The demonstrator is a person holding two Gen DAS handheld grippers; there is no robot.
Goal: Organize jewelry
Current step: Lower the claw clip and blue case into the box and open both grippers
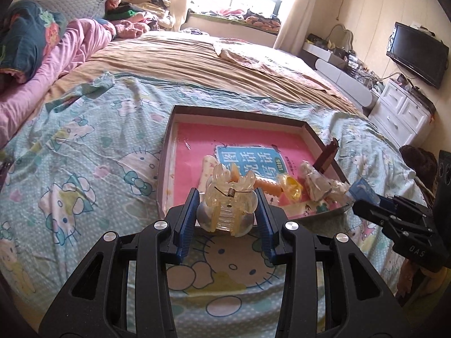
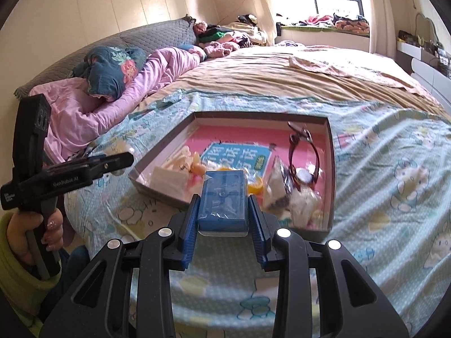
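Left wrist view: clear hair clip (image 1: 227,205) clamped in my left claw (image 1: 229,219), held above bed (image 1: 84,129) just short of tray's near edge. Right claw (image 2: 223,219) clamped on blue box (image 2: 222,200), also off tray. Tray (image 2: 331,152) holds watch (image 2: 304,166), bagged pieces (image 2: 284,188), orange bits. I judge sorting barely begun: two items lifted, neither placed, most pieces loose in tray.
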